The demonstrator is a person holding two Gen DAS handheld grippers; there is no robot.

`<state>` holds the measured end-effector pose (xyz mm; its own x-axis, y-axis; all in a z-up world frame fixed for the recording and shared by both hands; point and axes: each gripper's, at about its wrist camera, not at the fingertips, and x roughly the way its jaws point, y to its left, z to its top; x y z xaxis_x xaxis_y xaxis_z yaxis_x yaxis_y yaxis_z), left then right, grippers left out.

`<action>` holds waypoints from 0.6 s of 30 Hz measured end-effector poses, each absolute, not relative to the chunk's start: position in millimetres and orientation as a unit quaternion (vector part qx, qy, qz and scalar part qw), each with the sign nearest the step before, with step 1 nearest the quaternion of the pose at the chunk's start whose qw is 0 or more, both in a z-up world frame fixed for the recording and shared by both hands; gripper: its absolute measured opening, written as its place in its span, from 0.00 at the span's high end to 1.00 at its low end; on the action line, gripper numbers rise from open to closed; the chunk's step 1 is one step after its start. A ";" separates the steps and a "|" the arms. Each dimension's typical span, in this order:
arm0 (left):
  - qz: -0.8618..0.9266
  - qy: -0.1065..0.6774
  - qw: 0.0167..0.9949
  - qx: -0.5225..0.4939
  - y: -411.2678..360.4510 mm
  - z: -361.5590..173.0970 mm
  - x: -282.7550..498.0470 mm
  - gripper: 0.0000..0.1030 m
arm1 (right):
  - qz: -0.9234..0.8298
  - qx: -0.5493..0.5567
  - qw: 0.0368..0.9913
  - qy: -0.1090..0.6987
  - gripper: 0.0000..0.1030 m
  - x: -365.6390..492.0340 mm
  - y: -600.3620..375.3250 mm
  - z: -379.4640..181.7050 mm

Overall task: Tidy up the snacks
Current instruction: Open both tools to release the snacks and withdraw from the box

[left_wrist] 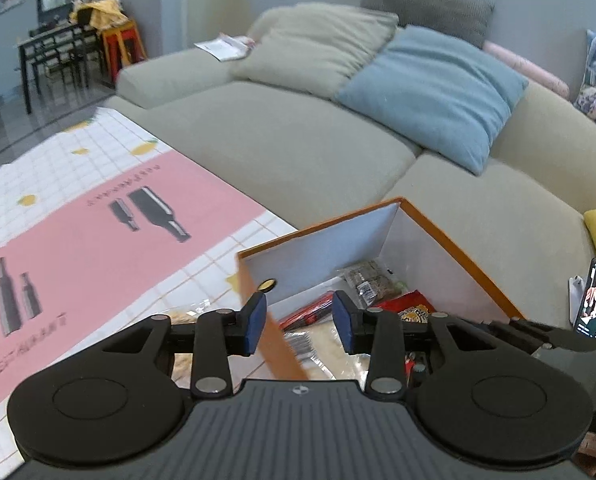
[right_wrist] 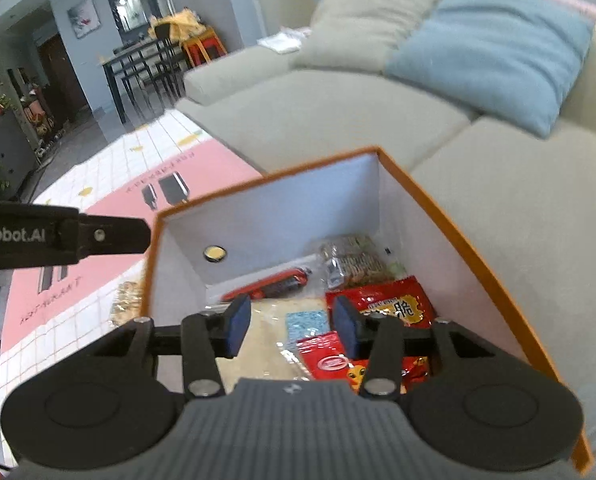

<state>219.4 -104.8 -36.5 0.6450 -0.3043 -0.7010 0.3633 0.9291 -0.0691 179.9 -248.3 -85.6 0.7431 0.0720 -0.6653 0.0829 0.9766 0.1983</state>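
left gripper (left_wrist: 299, 322) tilts downward, blue pads (left_wrist: 256, 322) parted with nothing pinched between them. right gripper (right_wrist: 292, 326) tilts down likewise, its pads (right_wrist: 238, 326) apart and empty, just right of the left one.

Orange-edged cardboard box (right_wrist: 449, 216) with white inner walls, and inside it a glossy red snack packet (right_wrist: 393, 304) printed in yellow. Pale blue square cushion (left_wrist: 433, 92) on the grey-beige fabric sofa (left_wrist: 282, 148). Bench cloth (left_wrist: 78, 232), pink with what look like dark bottle prints, white grid edges.
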 end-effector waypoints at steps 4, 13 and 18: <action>-0.168 0.366 0.915 0.033 -85.8 -30.0 194.3 0.53 | -0.016 0.090 0.938 0.334 0.54 161.4 -231.5 -72.4; -0.096 0.375 0.922 0.013 -28.7 -45.6 160.0 0.53 | -0.017 0.068 0.952 0.299 0.54 122.4 -193.9 -61.1; -0.056 0.371 0.927 0.023 -6.1 -63.5 147.4 0.53 | 0.012 0.044 0.960 0.278 0.54 109.0 -167.1 -57.5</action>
